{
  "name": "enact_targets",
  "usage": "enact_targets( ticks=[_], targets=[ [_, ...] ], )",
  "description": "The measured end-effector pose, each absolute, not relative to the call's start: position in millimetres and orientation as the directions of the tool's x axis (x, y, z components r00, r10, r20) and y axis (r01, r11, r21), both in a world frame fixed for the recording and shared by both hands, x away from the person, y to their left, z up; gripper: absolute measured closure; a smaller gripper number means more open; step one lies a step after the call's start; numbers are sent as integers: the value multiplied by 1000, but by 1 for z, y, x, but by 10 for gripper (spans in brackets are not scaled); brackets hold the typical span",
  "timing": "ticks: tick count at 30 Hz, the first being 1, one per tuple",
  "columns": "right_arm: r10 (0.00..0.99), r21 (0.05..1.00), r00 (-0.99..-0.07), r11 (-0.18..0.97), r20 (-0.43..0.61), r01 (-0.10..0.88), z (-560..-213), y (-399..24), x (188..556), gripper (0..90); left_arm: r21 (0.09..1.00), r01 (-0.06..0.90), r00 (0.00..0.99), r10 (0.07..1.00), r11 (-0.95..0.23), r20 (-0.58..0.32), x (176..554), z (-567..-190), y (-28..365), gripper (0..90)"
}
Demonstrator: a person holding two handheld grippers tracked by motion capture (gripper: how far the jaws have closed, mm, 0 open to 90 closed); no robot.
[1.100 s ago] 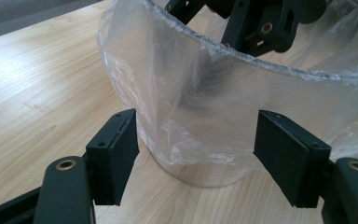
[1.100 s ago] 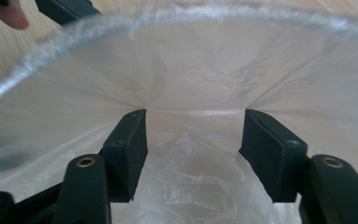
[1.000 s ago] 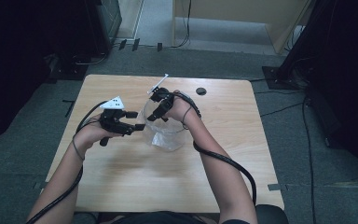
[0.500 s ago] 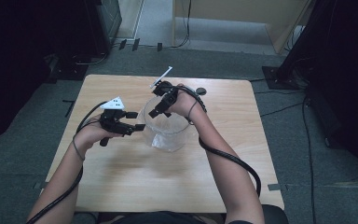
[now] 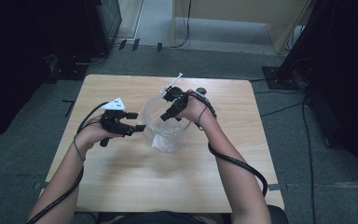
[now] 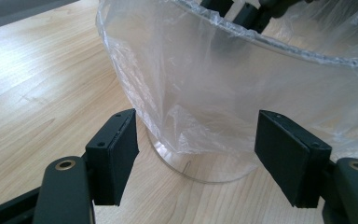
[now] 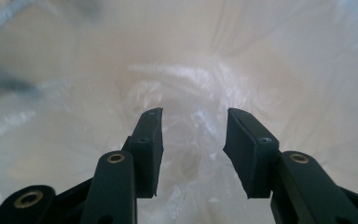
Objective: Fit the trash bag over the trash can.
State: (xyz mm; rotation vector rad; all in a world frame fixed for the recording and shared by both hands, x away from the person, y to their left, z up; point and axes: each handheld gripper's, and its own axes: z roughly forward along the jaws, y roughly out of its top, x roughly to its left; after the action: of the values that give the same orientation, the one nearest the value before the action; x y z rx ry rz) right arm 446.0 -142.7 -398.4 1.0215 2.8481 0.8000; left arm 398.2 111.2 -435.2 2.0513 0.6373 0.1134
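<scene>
A clear round container [image 5: 167, 133] lined with a thin plastic bag [image 6: 242, 88] stands in the middle of the wooden table [image 5: 121, 186]. My left gripper [image 5: 141, 127] is level beside the container's left wall. Its jaws [image 6: 196, 126] stand wide open, and the container's lower wall and base lie just beyond the pads. My right gripper [image 5: 167, 115] reaches over the far rim and points down into the bag. Its jaws [image 7: 193, 116] have just been closing. A gap still shows between them, with crumpled film [image 7: 186, 154] beyond the pads and nothing pinched.
A small dark round object [image 5: 201, 90] lies on the table behind the container. Cables trail from both grippers along the forearms. Dark equipment and cables stand on the floor around the table.
My right hand has shifted a little to the right over the container's rim. The left hand and the container have stayed where they were.
</scene>
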Motion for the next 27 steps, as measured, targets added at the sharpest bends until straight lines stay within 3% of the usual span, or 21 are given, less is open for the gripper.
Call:
enact_targets(
  ticks=[5, 9, 15, 20, 27],
  targets=[
    [575, 459, -803, 679, 153, 574, -401, -146, 442, 481, 822, 394, 859, 483, -412, -170, 398, -435, 111, 294],
    [485, 425, -867, 765, 115, 484, -405, -144, 433, 353, 819, 394, 861, 480, -417, -169, 398, -436, 111, 294],
    [400, 367, -908, 831, 125, 417, -408, -142, 427, 295, 818, 392, 861, 481, -420, -165, 398, -436, 110, 290],
    [402, 406, -905, 811, 137, 422, -407, -144, 425, 270, 820, 389, 862, 480, -420, -163, 398, -436, 110, 289],
    [458, 547, -882, 714, 107, 437, -396, -152, 425, 270, 819, 383, 864, 481, -427, -153, 397, -436, 109, 289]
  ],
)
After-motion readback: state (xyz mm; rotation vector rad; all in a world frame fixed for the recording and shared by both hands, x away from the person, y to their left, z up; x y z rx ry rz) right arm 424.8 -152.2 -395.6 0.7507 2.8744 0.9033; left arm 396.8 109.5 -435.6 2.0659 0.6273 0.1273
